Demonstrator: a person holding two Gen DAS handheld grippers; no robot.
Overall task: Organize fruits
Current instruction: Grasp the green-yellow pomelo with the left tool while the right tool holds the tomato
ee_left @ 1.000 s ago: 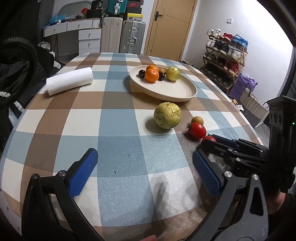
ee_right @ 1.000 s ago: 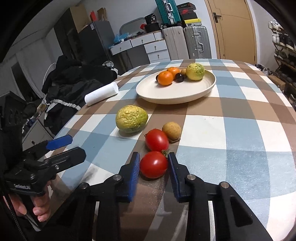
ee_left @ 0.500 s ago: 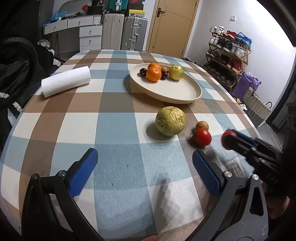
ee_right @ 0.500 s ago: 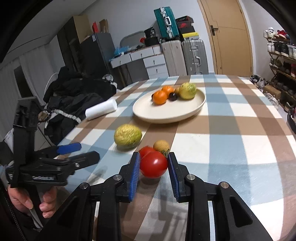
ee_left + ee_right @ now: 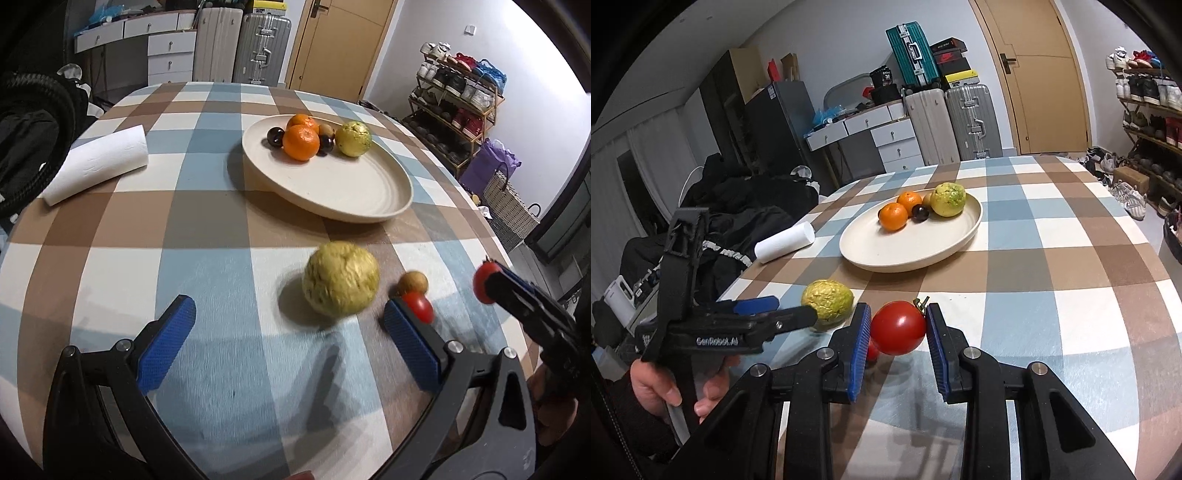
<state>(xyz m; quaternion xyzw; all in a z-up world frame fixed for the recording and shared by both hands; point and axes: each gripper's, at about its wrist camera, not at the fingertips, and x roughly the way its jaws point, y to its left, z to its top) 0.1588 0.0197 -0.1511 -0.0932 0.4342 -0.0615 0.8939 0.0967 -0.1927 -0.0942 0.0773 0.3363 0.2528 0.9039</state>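
Right tool (image 5: 897,328) now holds our tomato (image 5: 898,327) lifted off the worktop (image 5: 1071,288); left tool (image 5: 284,332) stays wide; plate (image 5: 886,254) comes next.

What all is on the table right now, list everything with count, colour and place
Plate: one, cream, far middle of table.
Oranges: two, on plate.
Dark fruits: two, on plate by oranges.
Green fruit: one, yellow-green, on plate.
Brown fruit: one, on plate, mostly hidden.
Bumpy fruit: one, yellow-green, on cloth near plate.
Small brown fruit: one, on cloth.
Tomatoes: two, red; one on cloth, one held.
Paper roll: one, white, left edge.
Left gripper: open.
Right gripper: shut on tomato.
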